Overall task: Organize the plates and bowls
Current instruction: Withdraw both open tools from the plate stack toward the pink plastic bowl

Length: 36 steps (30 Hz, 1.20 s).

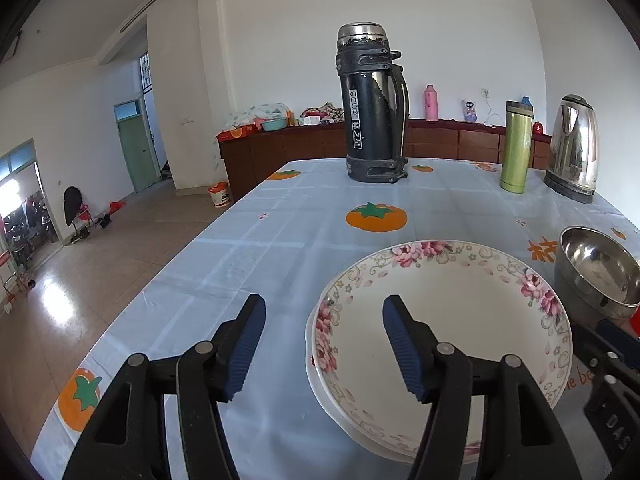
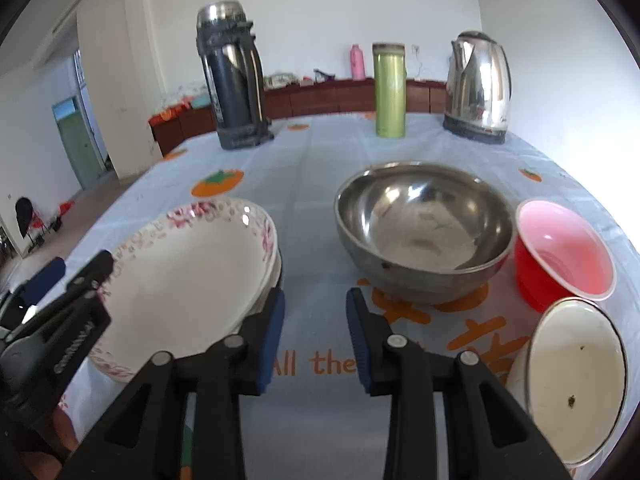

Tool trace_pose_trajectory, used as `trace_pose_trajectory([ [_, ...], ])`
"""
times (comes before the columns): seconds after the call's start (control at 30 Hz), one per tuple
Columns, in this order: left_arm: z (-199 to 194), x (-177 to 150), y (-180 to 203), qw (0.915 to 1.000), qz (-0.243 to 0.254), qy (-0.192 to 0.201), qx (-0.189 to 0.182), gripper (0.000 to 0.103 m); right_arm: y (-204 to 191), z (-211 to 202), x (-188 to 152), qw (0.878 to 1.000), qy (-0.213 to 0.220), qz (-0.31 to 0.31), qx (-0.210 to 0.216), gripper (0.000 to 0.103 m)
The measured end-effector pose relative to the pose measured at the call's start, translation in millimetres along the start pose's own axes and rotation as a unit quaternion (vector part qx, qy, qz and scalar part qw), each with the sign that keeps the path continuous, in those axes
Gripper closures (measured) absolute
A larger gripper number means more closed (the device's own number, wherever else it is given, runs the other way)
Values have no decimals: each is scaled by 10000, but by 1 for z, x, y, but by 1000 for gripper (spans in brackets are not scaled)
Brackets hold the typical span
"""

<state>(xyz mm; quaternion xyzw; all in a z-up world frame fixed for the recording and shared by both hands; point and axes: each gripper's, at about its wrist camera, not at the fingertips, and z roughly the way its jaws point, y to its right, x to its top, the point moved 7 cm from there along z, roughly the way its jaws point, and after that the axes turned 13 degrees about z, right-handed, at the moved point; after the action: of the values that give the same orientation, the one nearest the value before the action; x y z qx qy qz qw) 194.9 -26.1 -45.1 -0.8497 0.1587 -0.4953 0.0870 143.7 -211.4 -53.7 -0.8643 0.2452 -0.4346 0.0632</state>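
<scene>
A stack of white plates with pink flower rims (image 1: 460, 320) lies on the tablecloth; it also shows in the right wrist view (image 2: 188, 276). My left gripper (image 1: 324, 344) is open and empty, its right finger over the stack's left edge. My right gripper (image 2: 316, 336) is open and empty, just right of the plates and in front of a steel bowl (image 2: 424, 224). A red bowl (image 2: 560, 252) and a white enamel bowl (image 2: 576, 384) sit to the right. The steel bowl shows at the right in the left wrist view (image 1: 596, 272).
At the far side stand a black thermos (image 1: 372, 108), a green flask (image 1: 516, 148) and a steel kettle (image 1: 572, 148). The table's left edge (image 1: 168, 276) drops to the floor. The left gripper shows at the left in the right wrist view (image 2: 60, 284).
</scene>
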Motion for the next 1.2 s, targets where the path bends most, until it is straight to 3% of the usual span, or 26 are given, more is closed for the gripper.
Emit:
trace_pose_trajectory([
  [0.63, -16, -6, -4, 9995, -221, 160, -136, 39, 12, -28, -5, 9995, 292, 96, 48, 67],
  [1.2, -35, -12, 15, 9991, -109, 179, -377, 39, 21, -49, -13, 9991, 404, 59, 102, 67],
])
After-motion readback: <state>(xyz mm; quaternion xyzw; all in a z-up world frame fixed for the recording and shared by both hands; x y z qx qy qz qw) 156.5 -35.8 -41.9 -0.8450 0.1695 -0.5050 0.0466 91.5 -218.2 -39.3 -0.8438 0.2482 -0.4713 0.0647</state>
